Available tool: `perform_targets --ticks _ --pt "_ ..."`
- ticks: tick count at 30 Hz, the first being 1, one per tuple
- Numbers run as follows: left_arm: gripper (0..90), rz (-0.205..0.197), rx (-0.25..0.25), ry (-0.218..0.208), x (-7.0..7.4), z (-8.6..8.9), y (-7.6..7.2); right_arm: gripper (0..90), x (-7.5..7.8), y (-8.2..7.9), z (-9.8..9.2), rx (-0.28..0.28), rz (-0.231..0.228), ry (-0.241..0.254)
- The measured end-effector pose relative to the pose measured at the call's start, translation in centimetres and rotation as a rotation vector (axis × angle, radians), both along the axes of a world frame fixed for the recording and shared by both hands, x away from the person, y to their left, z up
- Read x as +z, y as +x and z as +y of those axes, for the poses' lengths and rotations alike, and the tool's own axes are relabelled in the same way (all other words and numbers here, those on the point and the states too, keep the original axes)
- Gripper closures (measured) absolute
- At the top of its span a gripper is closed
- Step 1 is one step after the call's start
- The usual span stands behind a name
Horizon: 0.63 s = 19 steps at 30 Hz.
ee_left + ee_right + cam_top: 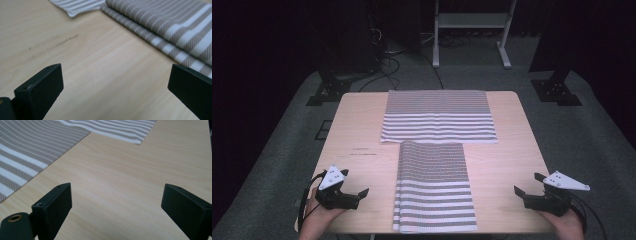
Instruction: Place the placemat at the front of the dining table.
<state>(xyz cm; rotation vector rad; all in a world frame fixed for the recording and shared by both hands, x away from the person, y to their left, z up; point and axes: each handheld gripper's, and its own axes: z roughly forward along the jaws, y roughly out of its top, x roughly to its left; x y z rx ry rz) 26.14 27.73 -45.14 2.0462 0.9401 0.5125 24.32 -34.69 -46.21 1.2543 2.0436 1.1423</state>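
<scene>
near towel (pixel 434 192): folded striped cloth, lies lengthwise at the table's (pixel 357 125) front middle, between both grippers, its far end just touching the far towel (pixel 438 116)
left gripper (pixel 362 194): jaws spread wide, nothing in them, resting on bare wood just left of the near towel
right gripper (pixel 518 192): jaws gaping too, empty, off to the towel's right
feel: looks light, soft, floppy, it'll probably sag and unfold if lifted by one layer
grab spot: I'd pinch the stacked edges at the near corners, all layers together
</scene>
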Motion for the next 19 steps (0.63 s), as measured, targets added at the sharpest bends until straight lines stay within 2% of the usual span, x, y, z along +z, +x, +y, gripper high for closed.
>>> perform_targets --ticks 4,7,9,11,12,14,15,19 --pt "0.0 0.037 0.011 0.035 -1.2 1.2 -0.5 8.6 -1.6 -0.5 -0.6 -0.008 0.058 -0.038" --pt "0.0 0.055 -0.009 0.059 -2.0 1.7 -0.4 8.7 -2.4 -0.5 -0.9 -0.007 0.097 -0.081" --pt "0.0 0.074 -0.017 0.084 -2.5 1.7 -0.3 8.7 -2.6 -0.4 -1.1 -0.008 0.109 -0.088" --pt "0.0 0.086 -0.018 0.073 -3.1 1.8 0.0 8.7 -2.6 -0.4 -1.2 -0.011 0.115 -0.078" --pt "0.0 0.111 -0.01 0.083 -3.3 1.9 0.2 8.7 -2.6 -0.4 -1.3 -0.019 0.112 -0.076" --pt "0.0 0.109 -0.001 0.077 -3.2 2.0 0.6 8.8 -2.7 -0.2 -1.4 -0.027 0.121 -0.072" --pt "0.0 0.118 -0.002 0.08 -3.3 2.1 0.7 8.7 -2.8 -0.1 -1.4 -0.028 0.14 -0.078" --pt "0.0 0.117 -0.006 0.081 -3.3 2.2 0.8 8.8 -2.9 -0.1 -1.3 -0.035 0.141 -0.083"
